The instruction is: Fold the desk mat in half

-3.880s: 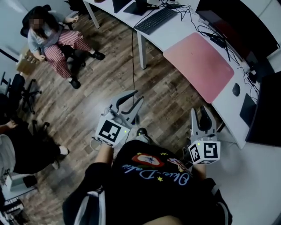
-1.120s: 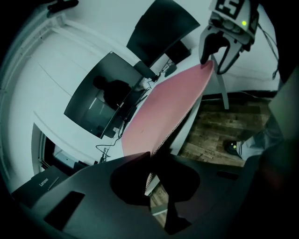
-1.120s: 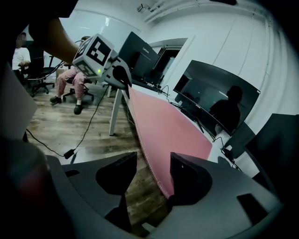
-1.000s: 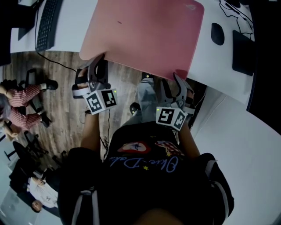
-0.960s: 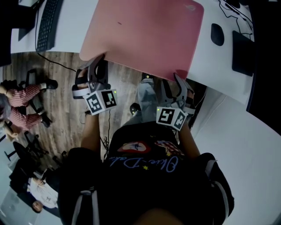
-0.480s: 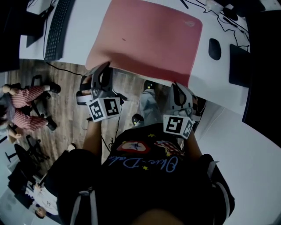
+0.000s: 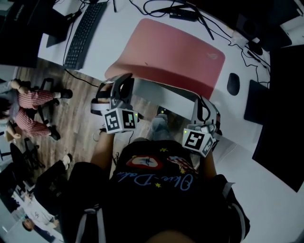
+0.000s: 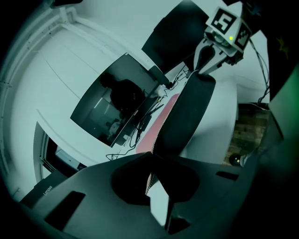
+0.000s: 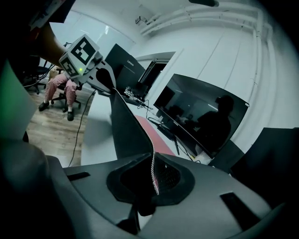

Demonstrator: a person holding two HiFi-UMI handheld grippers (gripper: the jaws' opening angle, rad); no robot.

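Observation:
The pink desk mat (image 7: 173, 54) lies on the white desk (image 7: 114, 42), its near edge raised off the top. My left gripper (image 7: 124, 81) is shut on the near left corner and my right gripper (image 7: 202, 103) on the near right corner; the right jaws have just closed on it. In the left gripper view the mat's thin edge (image 8: 149, 179) runs between the jaws of my left gripper (image 8: 150, 161), with the dark underside (image 8: 187, 112) rising beyond. The right gripper view shows the stitched edge (image 9: 153, 172) pinched in my right gripper (image 9: 153, 161).
A black keyboard (image 7: 85, 33) lies left of the mat and a black mouse (image 7: 232, 84) to its right. Cables (image 7: 180, 9) trail behind it. A dark monitor (image 7: 278, 118) stands at the right. A seated person (image 7: 33, 99) is on the wooden floor at the left.
Both grippers have risen and moved toward the desk with the mat's near corners. The near edge, which overhung the desk before, now stands lifted above it.

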